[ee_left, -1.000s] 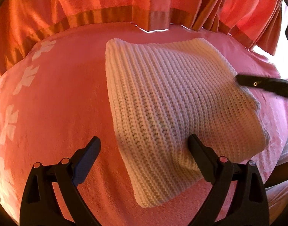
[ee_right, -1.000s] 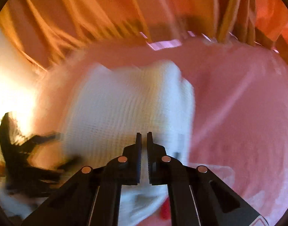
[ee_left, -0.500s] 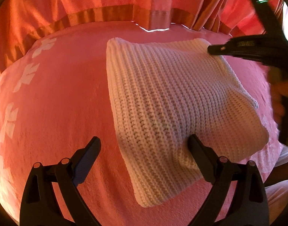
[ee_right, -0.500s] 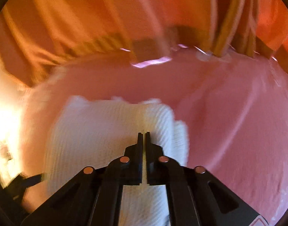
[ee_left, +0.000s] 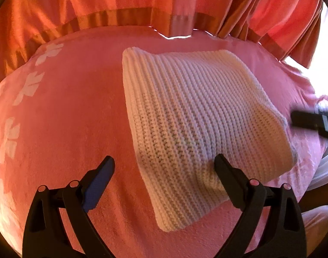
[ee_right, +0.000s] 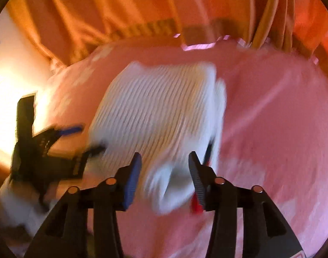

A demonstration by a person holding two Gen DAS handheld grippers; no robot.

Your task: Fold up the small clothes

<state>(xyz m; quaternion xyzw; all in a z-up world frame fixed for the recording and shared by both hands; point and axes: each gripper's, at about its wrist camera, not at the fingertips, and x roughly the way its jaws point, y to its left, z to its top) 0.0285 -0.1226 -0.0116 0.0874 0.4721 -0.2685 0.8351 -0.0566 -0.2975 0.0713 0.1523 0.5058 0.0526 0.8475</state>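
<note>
Left wrist view first: the pink bedspread (ee_left: 56, 118), with pale flower prints down its left side, carries a folded cream knit garment (ee_left: 196, 118) right of centre, with the orange curtain (ee_left: 99, 4) hanging behind. The left gripper (ee_left: 164, 172) hangs over the garment's near left edge with jaws wide; its right finger (ee_left: 226, 172) lies against the knit, the left one over bare bedspread, and nothing is clamped. At the far right edge the right gripper's dark tip (ee_left: 310, 122) sits just off the garment's right corner.

Right wrist view, blurred: the left gripper (ee_right: 84, 139) shows at the left, then the garment (ee_right: 159, 111) in the middle, then open bedspread. The right gripper (ee_right: 164, 167) has its jaws opening, and a loose white flap lies between the fingers without being pinched.

By the look of it, a fold has just been laid down and this is the let-go. The garment reads as a thick, roughly square packet; its slightly longer run goes from the near corner toward the curtain, ribs running across that line. Next would seem to be either a final fold across that length, needing both grippers on one edge, or smoothing and setting it aside.
</note>
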